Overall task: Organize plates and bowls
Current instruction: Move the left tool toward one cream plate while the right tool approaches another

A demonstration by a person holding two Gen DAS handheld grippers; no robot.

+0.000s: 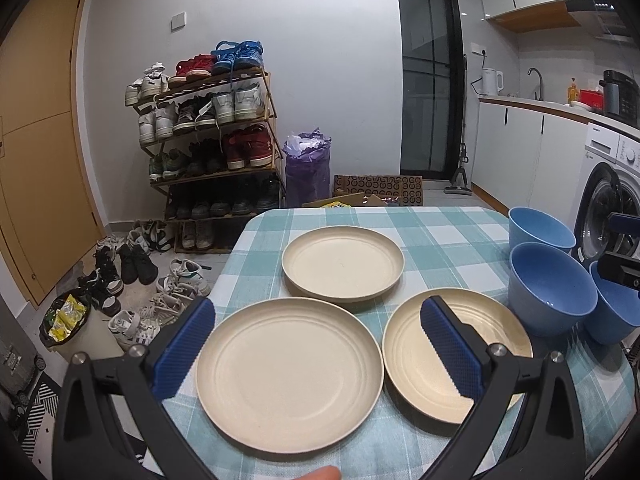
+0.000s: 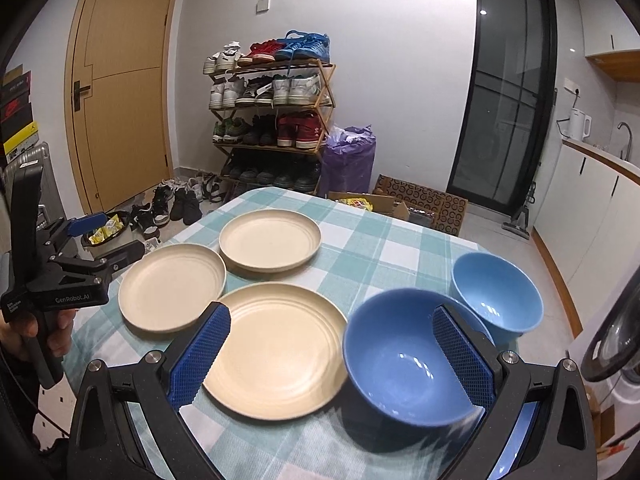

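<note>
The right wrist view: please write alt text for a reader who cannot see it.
Open right gripper hovers over three cream plates and two blue bowls on a checked tablecloth. The left gripper is at the left; a shoe rack stands behind.

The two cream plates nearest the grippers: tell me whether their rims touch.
Apart. The left wrist view shows a thin strip of checked tablecloth between the left plate and the right plate.

I see even indoor light from overhead, a little dim and cool. A ceiling lamp reflects in the dark glass door (image 2: 514,92). Small glints sit inside the blue bowl (image 2: 404,356), whose near rim smears. Edges bow and the corners go black.
</note>
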